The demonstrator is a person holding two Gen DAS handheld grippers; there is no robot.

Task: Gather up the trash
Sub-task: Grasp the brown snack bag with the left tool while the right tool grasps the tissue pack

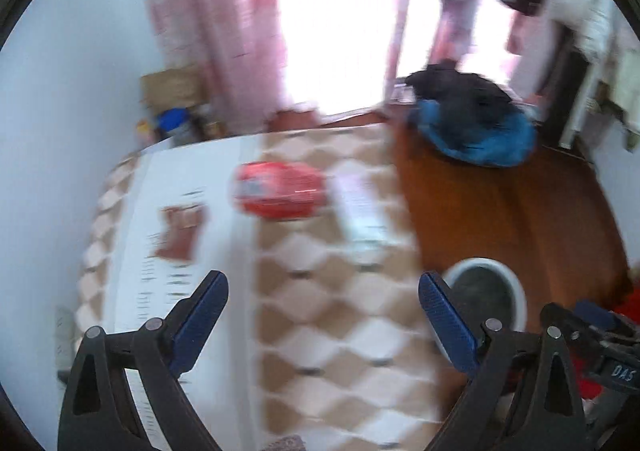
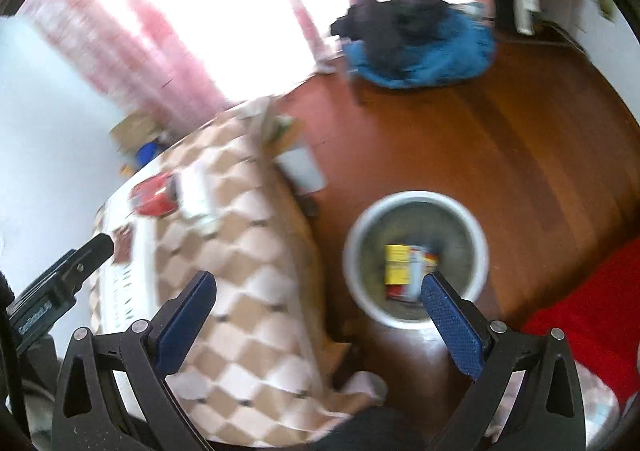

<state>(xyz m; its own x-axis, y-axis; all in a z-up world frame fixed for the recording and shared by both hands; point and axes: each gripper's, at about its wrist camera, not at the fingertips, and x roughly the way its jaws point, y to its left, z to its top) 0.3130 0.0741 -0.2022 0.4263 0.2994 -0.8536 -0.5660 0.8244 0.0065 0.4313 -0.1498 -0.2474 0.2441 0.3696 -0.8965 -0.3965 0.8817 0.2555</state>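
A red crushed can (image 1: 280, 190) lies on the checkered tablecloth (image 1: 328, 323), with a white wrapper (image 1: 362, 211) just right of it and a small brown wrapper (image 1: 182, 231) to its left on white paper. My left gripper (image 1: 323, 291) is open and empty above the table, short of the can. My right gripper (image 2: 318, 291) is open and empty, over the table's edge. The grey-rimmed trash bin (image 2: 416, 207) stands on the floor beside the table and holds a yellow and red box (image 2: 404, 269). The can (image 2: 154, 195) also shows in the right wrist view.
A blue cushion with dark clothes (image 1: 472, 127) lies on the wooden floor (image 2: 500, 131) near the bright doorway. Pink curtains (image 1: 208, 11) hang behind the table. Bottles and a cardboard box (image 1: 172, 107) stand by the left wall. A red cloth (image 2: 592, 311) lies at the right.
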